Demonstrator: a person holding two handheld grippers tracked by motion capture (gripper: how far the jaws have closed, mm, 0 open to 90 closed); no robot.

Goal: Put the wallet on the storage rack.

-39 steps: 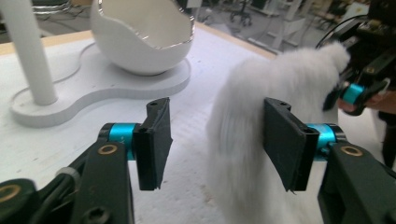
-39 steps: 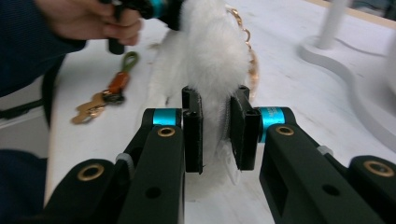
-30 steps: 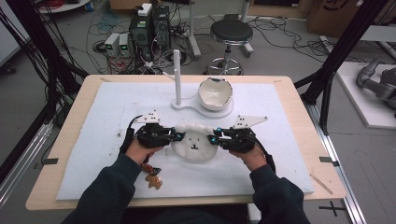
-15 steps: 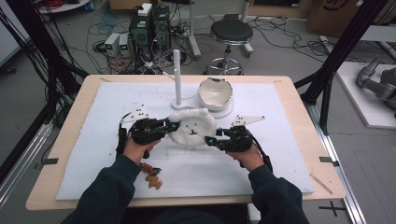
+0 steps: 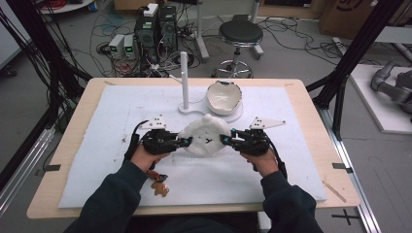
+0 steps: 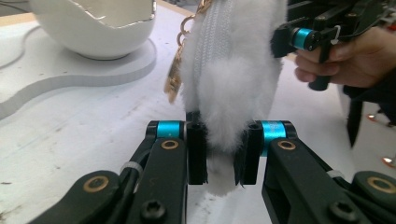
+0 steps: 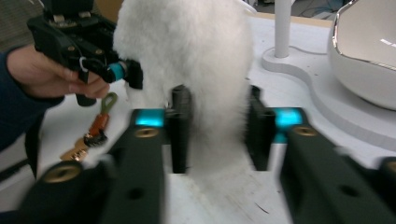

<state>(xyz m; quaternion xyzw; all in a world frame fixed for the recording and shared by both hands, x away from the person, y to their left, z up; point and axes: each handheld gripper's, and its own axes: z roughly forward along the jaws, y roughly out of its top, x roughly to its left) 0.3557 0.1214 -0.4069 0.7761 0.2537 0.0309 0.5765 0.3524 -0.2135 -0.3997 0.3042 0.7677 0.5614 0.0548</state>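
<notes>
fluffy white fur pouch (image 5: pixel 204 135), perhaps metal zip; glossy smooth bowl (image 5: pixel 224 96).

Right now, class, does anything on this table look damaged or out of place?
Yes. The white bowl on the white stand's base behind the fluffy white zip pouch has a jagged, broken-looking rim. A small brown keychain also lies loose near the person's left sleeve, apart from everything else. Both tongs grip the pouch normally.

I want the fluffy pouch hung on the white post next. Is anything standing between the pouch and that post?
Nothing visible does. The fluffy pouch, clamped on either side by the left gripper and right gripper, sits just in front of the white post. The white bowl stands to the post's right, off that line.
</notes>
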